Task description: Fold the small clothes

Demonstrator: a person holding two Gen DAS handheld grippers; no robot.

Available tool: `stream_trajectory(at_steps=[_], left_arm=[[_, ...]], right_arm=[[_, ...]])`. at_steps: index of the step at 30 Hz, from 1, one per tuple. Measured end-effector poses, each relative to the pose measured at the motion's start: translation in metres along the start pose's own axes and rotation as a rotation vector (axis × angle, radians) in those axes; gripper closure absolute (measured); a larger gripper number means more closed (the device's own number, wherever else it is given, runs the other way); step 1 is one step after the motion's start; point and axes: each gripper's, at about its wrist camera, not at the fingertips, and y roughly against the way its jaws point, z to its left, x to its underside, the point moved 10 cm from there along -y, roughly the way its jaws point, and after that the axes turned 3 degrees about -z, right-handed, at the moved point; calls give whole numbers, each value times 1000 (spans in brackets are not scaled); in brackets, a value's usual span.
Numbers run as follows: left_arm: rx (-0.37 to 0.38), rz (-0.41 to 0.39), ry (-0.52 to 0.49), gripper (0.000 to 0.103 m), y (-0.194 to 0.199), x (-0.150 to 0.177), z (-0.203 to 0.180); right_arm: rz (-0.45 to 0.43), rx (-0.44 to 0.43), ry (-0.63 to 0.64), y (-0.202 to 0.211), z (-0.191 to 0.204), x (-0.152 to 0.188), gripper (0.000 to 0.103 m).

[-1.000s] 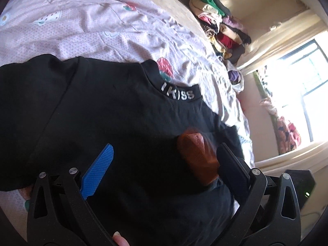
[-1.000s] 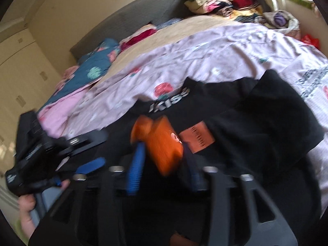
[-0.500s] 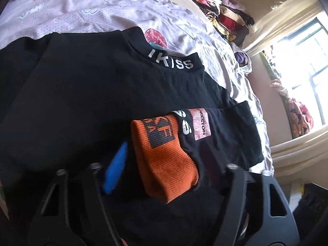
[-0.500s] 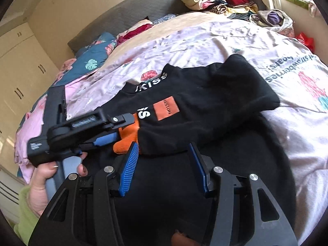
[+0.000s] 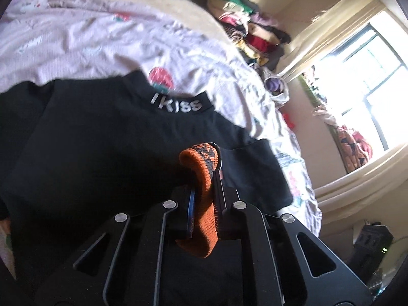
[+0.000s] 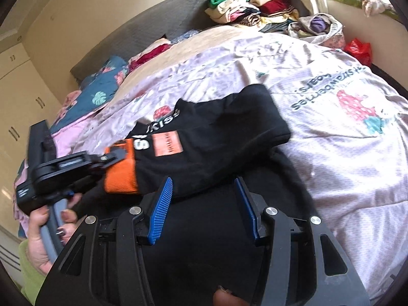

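A black shirt [image 5: 102, 153] with white "KISS" lettering on its collar [image 5: 176, 104] lies flat on the bed. One long sleeve is folded across the chest, and it ends in an orange cuff [image 5: 206, 219]. My left gripper [image 5: 205, 186] is shut on that cuff, which stands up on edge between the pads. The right wrist view shows the same grip from the side: the left gripper [image 6: 112, 156], held by a hand [image 6: 43, 229], pinches the cuff [image 6: 121, 176]. My right gripper [image 6: 204, 191] hangs open over the shirt's lower body [image 6: 216, 242], nothing between its blue pads.
The shirt rests on a pink bedspread [image 6: 331, 140] printed with strawberries. A pile of folded clothes [image 6: 252, 5] sits at the far end, with a red bag [image 6: 358, 48] beside it. Pillows [image 6: 102, 89] lie at the headboard. A bright window [image 5: 369, 76] is to the right.
The left gripper's jaws went from wide apart to shut on the orange cuff. The right gripper, which had the cuff at its pads, drew back from it and stayed open.
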Motion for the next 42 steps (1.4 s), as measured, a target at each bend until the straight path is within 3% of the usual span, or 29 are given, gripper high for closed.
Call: stream_trajectory(at_steps=[9, 20, 31, 42], left_arm=[[33, -83, -6, 98, 35, -16, -8], [-25, -127, 23, 98, 54, -29, 24], [-115, -80, 49, 98, 41, -20, 65], [-211, -71, 68, 92, 43, -16, 99]], right_arm=[[-17, 26, -43, 9, -16, -7, 54], [-8, 74, -59, -1, -31, -6, 54], [32, 178, 7, -37, -47, -19, 54], [124, 192, 82, -93, -53, -28, 54]])
